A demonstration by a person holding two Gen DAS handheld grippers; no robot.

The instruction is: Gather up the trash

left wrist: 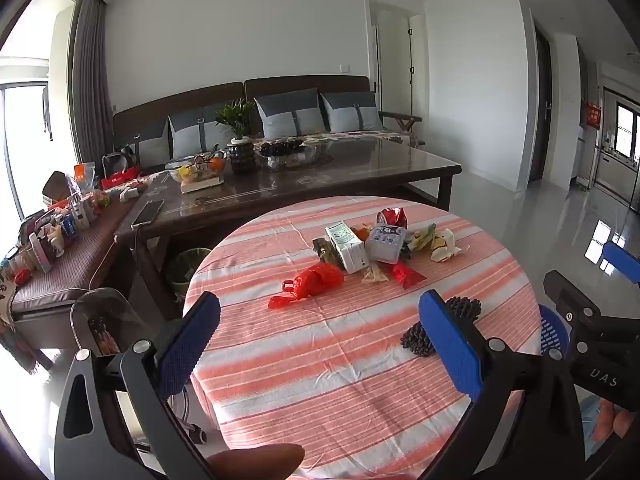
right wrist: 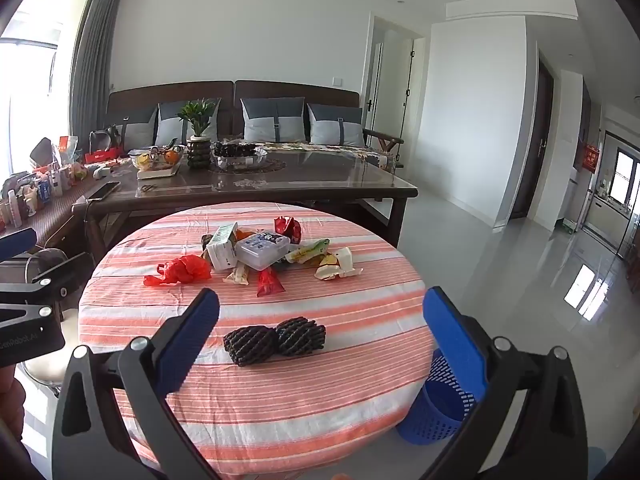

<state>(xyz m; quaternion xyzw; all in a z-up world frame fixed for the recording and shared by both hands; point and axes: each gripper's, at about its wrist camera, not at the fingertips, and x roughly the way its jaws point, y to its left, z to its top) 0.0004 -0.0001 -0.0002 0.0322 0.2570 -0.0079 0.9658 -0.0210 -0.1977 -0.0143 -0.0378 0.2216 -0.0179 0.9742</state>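
A round table [left wrist: 320, 380] [right wrist: 280, 392] with a pink-striped cloth carries a pile of trash. In the pile are a red plastic bag [left wrist: 310, 284] [right wrist: 182, 270], a white carton [left wrist: 346, 246] [right wrist: 222, 250], a clear lidded box [left wrist: 384, 242] [right wrist: 262, 248], a red wrapper [left wrist: 406, 274] [right wrist: 268, 282] and crumpled white paper [left wrist: 442, 244] [right wrist: 338, 266]. Two black foam nets [left wrist: 460, 312] [right wrist: 274, 338] lie nearer. My left gripper [left wrist: 320, 340] is open above the table's near side, holding nothing. My right gripper [right wrist: 320, 332] is open around the nets from above, not touching them.
A blue perforated bin [right wrist: 436, 408] [left wrist: 554, 328] stands on the floor at the table's right. Behind the table is a dark glass-topped coffee table [left wrist: 320, 176] [right wrist: 280, 180] with bowls and a plant, then a sofa. A cluttered bench [left wrist: 60, 256] is at left.
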